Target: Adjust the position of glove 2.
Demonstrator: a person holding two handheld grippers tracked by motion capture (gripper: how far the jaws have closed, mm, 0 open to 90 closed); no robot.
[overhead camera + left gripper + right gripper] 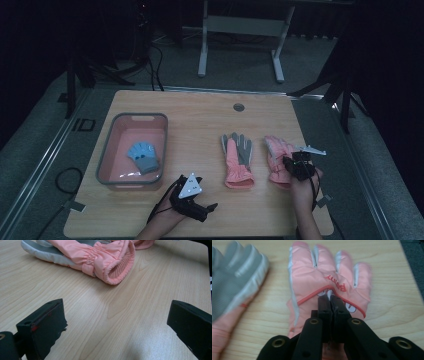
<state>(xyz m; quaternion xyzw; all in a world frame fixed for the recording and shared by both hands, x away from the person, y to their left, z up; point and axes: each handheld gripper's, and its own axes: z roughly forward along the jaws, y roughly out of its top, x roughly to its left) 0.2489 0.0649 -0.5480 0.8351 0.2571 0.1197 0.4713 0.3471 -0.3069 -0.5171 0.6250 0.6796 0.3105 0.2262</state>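
1. The right pink glove [329, 287] lies flat on the table [200, 120], back side up, at the right, just beside the left pink glove [237, 160], which lies palm up.
2. The right gripper [330, 298] sits over the right glove's back; its jaws are clenched together, and whether fabric is pinched between them cannot be told.
3. The left gripper [192, 197] rests at the near edge, jaws released, nothing between them.
4. Handling, as judged: the glove is light, soft and padded, with a smooth shell that may slip. Pinch the gathered cuff, where the ribbing gives purchase.
5. A grey-rimmed bin [107, 145] at the left holds a blue glove [143, 156].
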